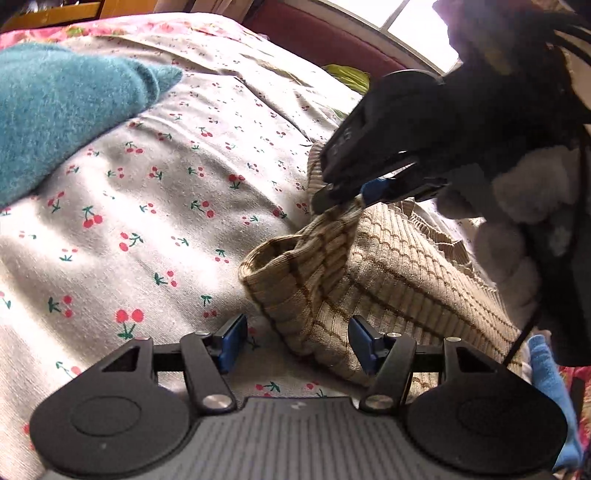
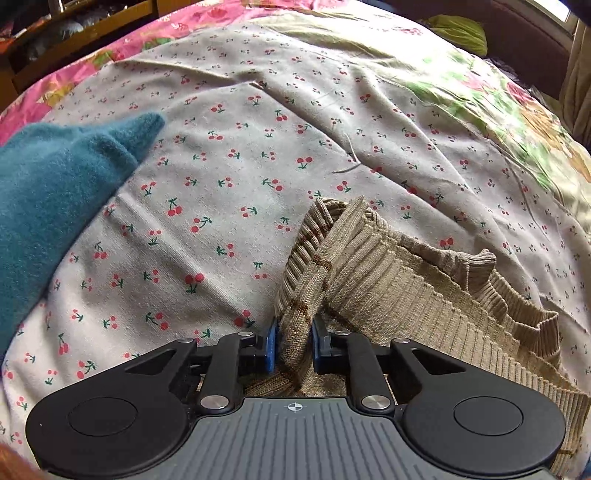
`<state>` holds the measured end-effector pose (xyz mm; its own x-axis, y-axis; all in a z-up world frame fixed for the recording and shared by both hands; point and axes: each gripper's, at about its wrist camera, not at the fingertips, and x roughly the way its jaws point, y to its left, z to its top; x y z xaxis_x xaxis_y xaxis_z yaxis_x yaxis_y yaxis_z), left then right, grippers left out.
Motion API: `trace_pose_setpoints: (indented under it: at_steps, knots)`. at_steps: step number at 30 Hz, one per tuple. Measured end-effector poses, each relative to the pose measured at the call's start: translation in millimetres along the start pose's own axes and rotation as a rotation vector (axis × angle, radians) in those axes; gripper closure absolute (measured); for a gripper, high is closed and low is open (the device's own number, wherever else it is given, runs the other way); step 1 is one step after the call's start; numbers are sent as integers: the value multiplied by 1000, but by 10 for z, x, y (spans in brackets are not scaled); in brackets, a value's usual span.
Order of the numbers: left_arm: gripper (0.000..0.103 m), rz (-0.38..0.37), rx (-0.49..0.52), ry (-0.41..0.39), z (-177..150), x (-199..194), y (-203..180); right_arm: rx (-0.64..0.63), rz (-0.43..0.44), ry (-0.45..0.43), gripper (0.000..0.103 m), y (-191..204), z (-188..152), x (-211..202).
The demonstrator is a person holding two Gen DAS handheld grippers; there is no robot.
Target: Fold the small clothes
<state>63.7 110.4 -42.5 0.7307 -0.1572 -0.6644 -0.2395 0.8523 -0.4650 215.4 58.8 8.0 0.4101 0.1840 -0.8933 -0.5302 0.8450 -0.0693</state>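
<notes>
A beige ribbed knit garment (image 1: 391,266) with thin brown stripes lies on the cherry-print sheet (image 1: 155,206). My right gripper (image 1: 354,195) is shut on a fold of the garment and lifts it off the bed. In the right wrist view the fabric (image 2: 299,302) sits pinched between its blue pads, at the gripper (image 2: 294,345). My left gripper (image 1: 299,341) is open and low over the bed, with the garment's near edge between its blue pads (image 1: 232,341).
A teal fuzzy garment (image 1: 55,114) lies at the left, also in the right wrist view (image 2: 48,206). A blue cloth (image 1: 550,387) lies at the right edge. A floral quilt (image 2: 517,122) and a green item (image 2: 458,33) lie farther back.
</notes>
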Motion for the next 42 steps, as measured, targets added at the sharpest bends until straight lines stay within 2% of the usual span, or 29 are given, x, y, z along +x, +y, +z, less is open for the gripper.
trace_pose_setpoints:
  at_steps: [4,7,9,11,13,17,24,28,31,35,38,42]
  knots:
    - [30,27,13,-21,-3,16,-27,58,45,-33,88,-182,-44,-109]
    - [31,46,69,-43,36,89,-135,105,82,-57,89,-318,-88,-177]
    - [33,29,107,-61,69,98,-242,135,107,-76,89,-415,-134,-238]
    - [44,7,139,-71,98,68,-369,163,124,-97,89,-529,-189,-311]
    - [50,-20,189,-78,95,15,-516,199,141,-121,89,-681,-264,-410]
    - [69,-74,280,-40,63,-4,-809,290,185,-182,89,-1065,-471,-647]
    - [71,-213,459,-46,-71,-62,-1598,472,196,-319,90,-1944,-1038,-1140]
    - [71,-284,563,4,-313,114,-2100,599,166,-344,90,-2489,-1467,-1174]
    - [71,-288,634,58,-554,327,-2341,681,154,-310,90,-2777,-1787,-990]
    - [71,-269,689,156,-840,577,-2458,773,158,-288,90,-2995,-2191,-734]
    - [71,-256,729,167,-955,619,-2511,805,190,-312,91,-3039,-2343,-672]
    - [71,-248,753,164,-951,603,-2568,825,244,-338,88,-3094,-2374,-649]
